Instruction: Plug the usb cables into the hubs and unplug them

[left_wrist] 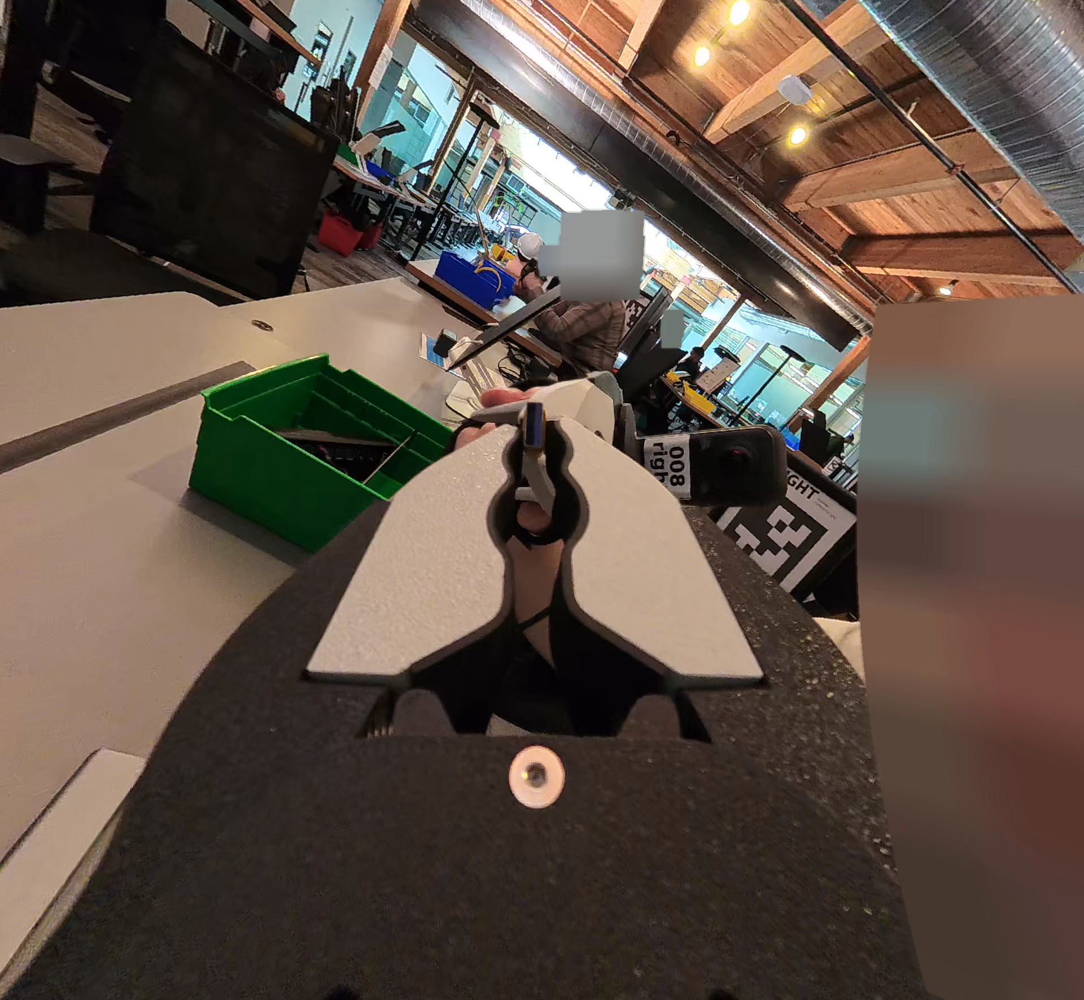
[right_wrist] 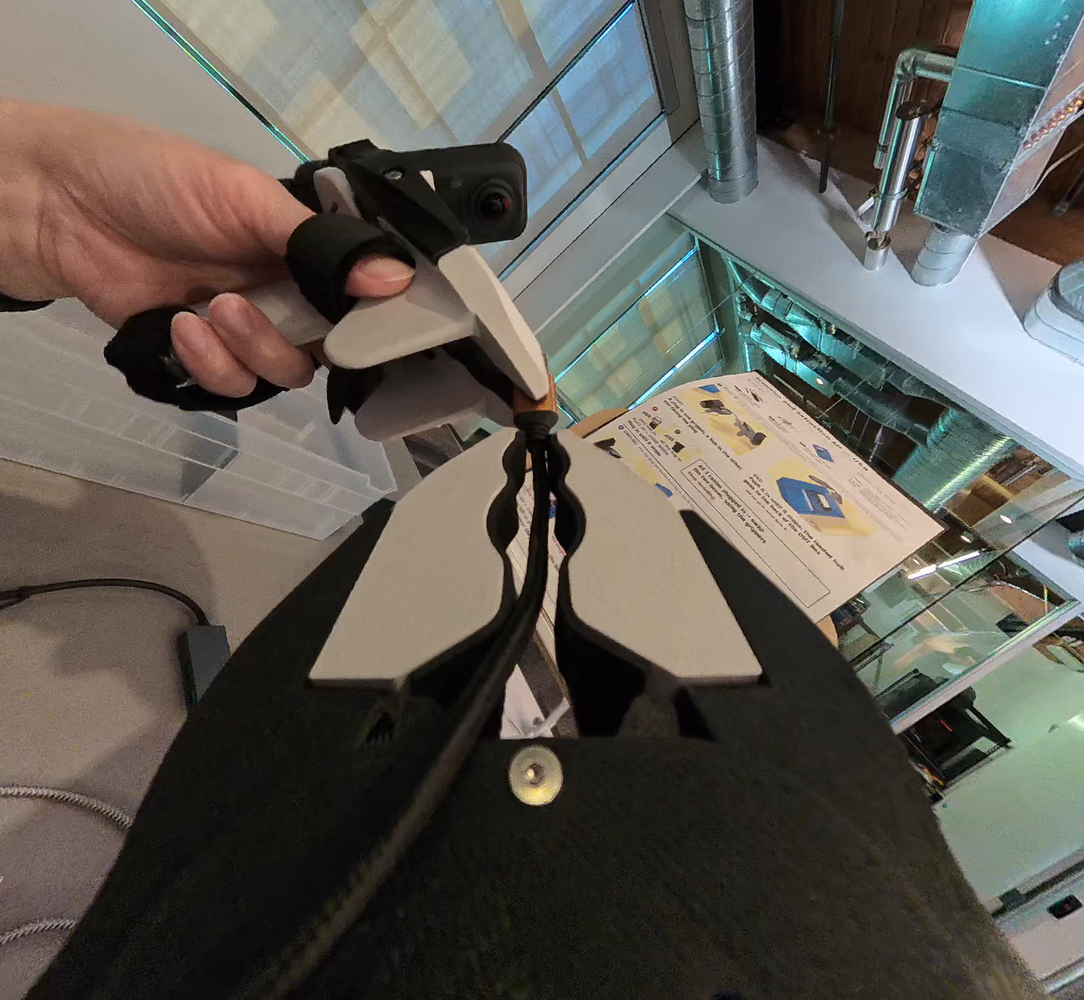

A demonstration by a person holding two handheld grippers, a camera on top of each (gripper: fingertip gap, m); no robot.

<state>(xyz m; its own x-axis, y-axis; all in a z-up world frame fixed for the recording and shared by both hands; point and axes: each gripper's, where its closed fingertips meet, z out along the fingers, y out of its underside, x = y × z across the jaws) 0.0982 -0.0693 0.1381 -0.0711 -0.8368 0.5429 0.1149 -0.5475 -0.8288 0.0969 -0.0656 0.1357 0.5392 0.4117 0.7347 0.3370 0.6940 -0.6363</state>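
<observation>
USB plug (left_wrist: 532, 427): its metal end with a blue insert stands up between the tips of the left gripper (left_wrist: 532, 447), raised above the table; in the right wrist view its orange collar (right_wrist: 532, 404) shows just past the fingertips.
Cable (right_wrist: 531, 549): black, it runs back between the fingers of the right gripper (right_wrist: 532, 435) and down over that tool's body.
Left gripper: tongs pressed together on the USB plug.
Right gripper: tongs closed around the cable just behind the collar, tips touching the left tool's tips.
Hub: not clearly seen in either view; a small dark box (right_wrist: 202, 658) with a lead lies on the table, but whether it is one cannot be told.
Step in hand: it looks like a regrasp of the plug between the two tools, ahead of insertion.
Doing it well: one tool should hold firm until the other is seated; the plug should sit square in the fingers, metal end clear and pointing forward, cable slack.
Surface: pale table (left_wrist: 88, 561), with a green bin (left_wrist: 275, 479) holding dark parts, a clear plastic tray (right_wrist: 176, 444) and a printed instruction sheet (right_wrist: 780, 502).
Room: open workshop with timber ceiling, metal ducting, glass partitions; people sit at far desks.
</observation>
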